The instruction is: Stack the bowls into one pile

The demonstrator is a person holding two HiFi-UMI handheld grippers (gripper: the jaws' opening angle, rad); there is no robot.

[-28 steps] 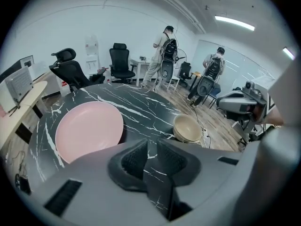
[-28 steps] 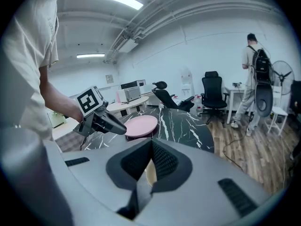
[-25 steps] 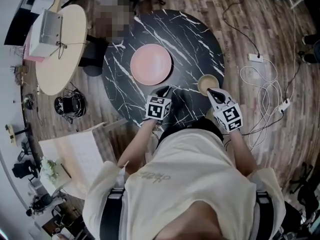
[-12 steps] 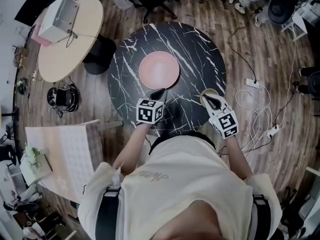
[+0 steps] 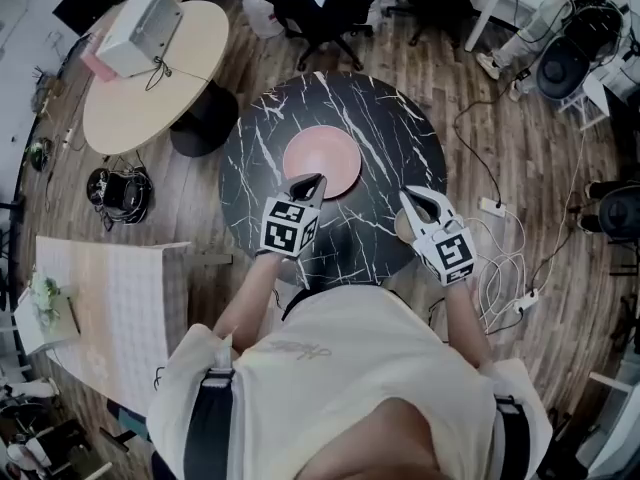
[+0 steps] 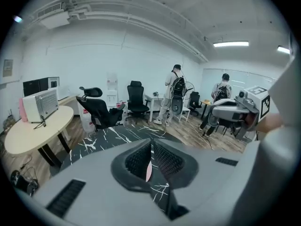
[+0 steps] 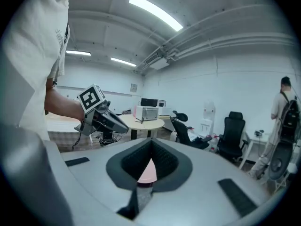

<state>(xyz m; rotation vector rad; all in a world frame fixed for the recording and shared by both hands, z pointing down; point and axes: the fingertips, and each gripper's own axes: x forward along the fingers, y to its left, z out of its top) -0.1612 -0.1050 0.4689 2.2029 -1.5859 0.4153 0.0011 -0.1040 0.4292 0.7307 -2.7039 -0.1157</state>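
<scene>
- Round black marble table (image 5: 400, 133) stands on a wood plank floor (image 5: 500, 168). A beige round table (image 5: 130, 108) carrying a grey box (image 5: 148, 26) is beyond its far-left side, an office chair (image 5: 310, 3) is beyond its far edge, and white cables (image 5: 505, 268) lie on the floor to its right.
- Pink bowl (image 5: 322, 158), wide and shallow, sits near the marble table's middle. Small tan bowl (image 5: 401, 228) sits at its near-right edge, well apart from the pink one.
- Left gripper (image 5: 308, 182) is held above the table's near side, tips just by the pink bowl's near rim. Jaws clenched, nothing between them.
- Right gripper (image 5: 418, 200) is above the tan bowl, partly covering it. Jaws clenched, empty.
- Both grippers aim forward, dipped slightly.
</scene>
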